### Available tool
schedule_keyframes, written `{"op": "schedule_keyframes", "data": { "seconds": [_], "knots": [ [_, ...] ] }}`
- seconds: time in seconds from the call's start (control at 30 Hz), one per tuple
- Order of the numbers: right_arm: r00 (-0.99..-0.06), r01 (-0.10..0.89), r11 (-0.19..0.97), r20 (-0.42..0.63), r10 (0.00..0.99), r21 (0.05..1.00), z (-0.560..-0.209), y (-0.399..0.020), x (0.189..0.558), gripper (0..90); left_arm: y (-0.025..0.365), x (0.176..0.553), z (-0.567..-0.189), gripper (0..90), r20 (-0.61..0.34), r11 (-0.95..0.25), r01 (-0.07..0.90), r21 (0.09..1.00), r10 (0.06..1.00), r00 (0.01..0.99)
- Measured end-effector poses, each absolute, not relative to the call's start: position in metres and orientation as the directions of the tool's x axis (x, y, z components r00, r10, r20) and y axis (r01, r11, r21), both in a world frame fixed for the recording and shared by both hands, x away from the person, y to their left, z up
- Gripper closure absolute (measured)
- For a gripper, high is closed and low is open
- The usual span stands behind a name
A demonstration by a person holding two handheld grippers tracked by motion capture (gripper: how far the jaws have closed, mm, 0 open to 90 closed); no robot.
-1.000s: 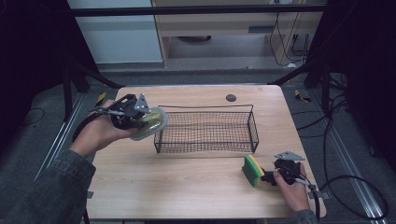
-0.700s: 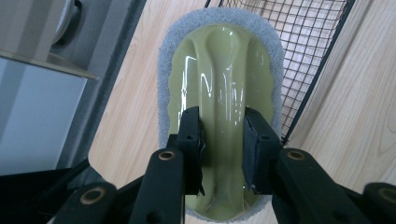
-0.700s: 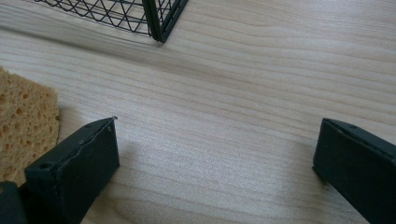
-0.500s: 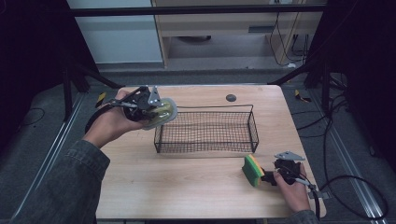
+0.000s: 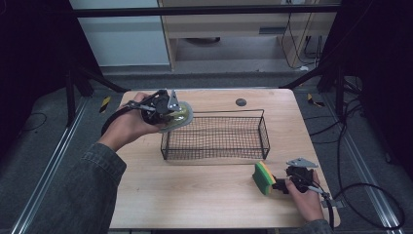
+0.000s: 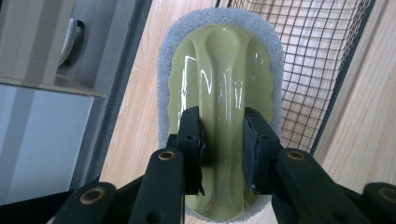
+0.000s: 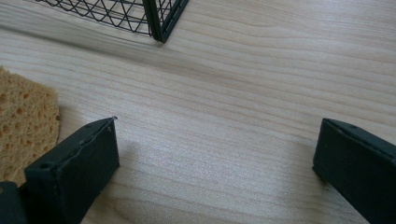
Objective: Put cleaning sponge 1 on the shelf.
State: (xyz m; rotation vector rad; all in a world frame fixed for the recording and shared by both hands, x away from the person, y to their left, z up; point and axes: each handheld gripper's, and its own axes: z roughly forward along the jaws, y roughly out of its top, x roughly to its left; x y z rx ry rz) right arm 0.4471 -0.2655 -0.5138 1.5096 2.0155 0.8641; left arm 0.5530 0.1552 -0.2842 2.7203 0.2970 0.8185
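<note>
A scrubber (image 5: pixel 182 117) with a pale green plastic handle and a grey scouring pad (image 6: pixel 219 60) hangs in the air at the far left corner of the black wire basket (image 5: pixel 214 112). My left gripper (image 5: pixel 171 109) is shut on its handle, one pad on each side of the ridge (image 6: pixel 219 126). Part of the basket (image 6: pixel 317 70) lies just beyond the scrubber. At the table's near right, my right gripper (image 5: pixel 280 184) rests low with its jaws wide open (image 7: pixel 217 140) over bare wood. A yellow and green sponge (image 5: pixel 263 177) stands beside it, outside one jaw (image 7: pixel 23 126).
The basket stands in the middle of the wooden table (image 5: pixel 195 200) and holds nothing. A small dark round disc (image 5: pixel 240 102) lies near the far edge. Dark floor, cables and stand legs surround the table.
My left hand has carried the scrubber to the right and farther back, up to the basket's left end. The right gripper and the sponge have stayed put.
</note>
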Motion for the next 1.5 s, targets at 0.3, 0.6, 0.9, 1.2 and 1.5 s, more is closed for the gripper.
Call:
{"op": "schedule_keyframes", "data": {
  "seconds": [0.3, 0.6, 0.9, 1.2, 1.5],
  "knots": [
    [-0.281, 0.662, 0.195, -0.002, 0.960, 0.723, -0.514, -0.266, 0.447, 0.5, 0.151, 0.558, -0.282, 71.0, 0.512, -0.939, 0.101, 0.329, 0.267, 0.817],
    [-0.282, 0.661, 0.198, -0.004, 0.959, 0.724, -0.514, -0.266, 0.447, 0.4, 0.141, 0.562, -0.285, 70.9, 0.519, -0.944, 0.073, 0.321, 0.240, 0.820],
    [-0.283, 0.661, 0.197, -0.003, 0.959, 0.724, -0.514, -0.266, 0.447, 0.4, 0.131, 0.566, -0.293, 70.9, 0.514, -0.950, 0.067, 0.305, 0.223, 0.828],
    [-0.283, 0.661, 0.197, -0.003, 0.959, 0.724, -0.514, -0.266, 0.447, 0.4, 0.122, 0.574, -0.304, 71.0, 0.511, -0.955, 0.059, 0.290, 0.207, 0.835],
    [-0.283, 0.661, 0.197, -0.003, 0.959, 0.724, -0.514, -0.266, 0.447, 0.5, 0.118, 0.576, -0.308, 71.0, 0.506, -0.956, 0.053, 0.290, 0.200, 0.839]
  ]
}}
